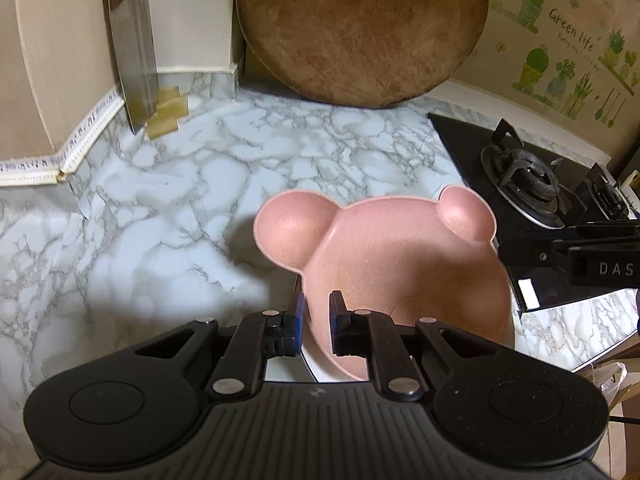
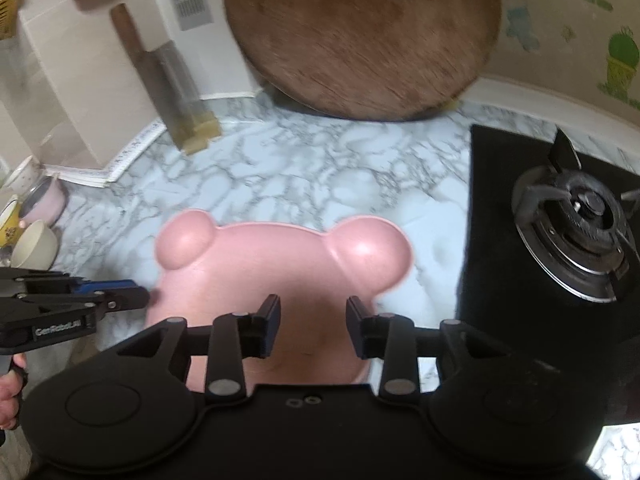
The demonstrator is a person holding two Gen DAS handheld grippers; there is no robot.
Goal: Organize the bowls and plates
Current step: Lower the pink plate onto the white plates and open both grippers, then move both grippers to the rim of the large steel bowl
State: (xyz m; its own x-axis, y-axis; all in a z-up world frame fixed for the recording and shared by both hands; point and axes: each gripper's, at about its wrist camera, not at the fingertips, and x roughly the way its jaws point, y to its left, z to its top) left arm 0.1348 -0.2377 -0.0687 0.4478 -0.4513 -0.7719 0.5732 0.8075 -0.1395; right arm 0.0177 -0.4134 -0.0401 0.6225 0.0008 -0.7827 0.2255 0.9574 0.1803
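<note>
Fingers of the left gripper (image 1: 316, 312) were clamped on the near rim of the pink bear-shaped plate (image 1: 404, 264), holding it tilted above a white dish (image 1: 310, 364) on the marble tabletop (image 1: 168, 208). Fingers of the right gripper (image 2: 312, 322) stood apart, clear of the plate beneath them. Beyond the fingers, a round wooden board (image 1: 360, 28) leaned against the wall, with a gas hob (image 2: 560, 220) to the right

Left claw clamped, right one loose

Left gripper (image 1: 316, 322) is pinched on the pink bear-shaped plate (image 1: 400, 264) rim between its pads. Right gripper (image 2: 313, 326) angles down, jaws apart, nothing pressed. A hand (image 2: 10, 394) shows behind the left claw.
</note>
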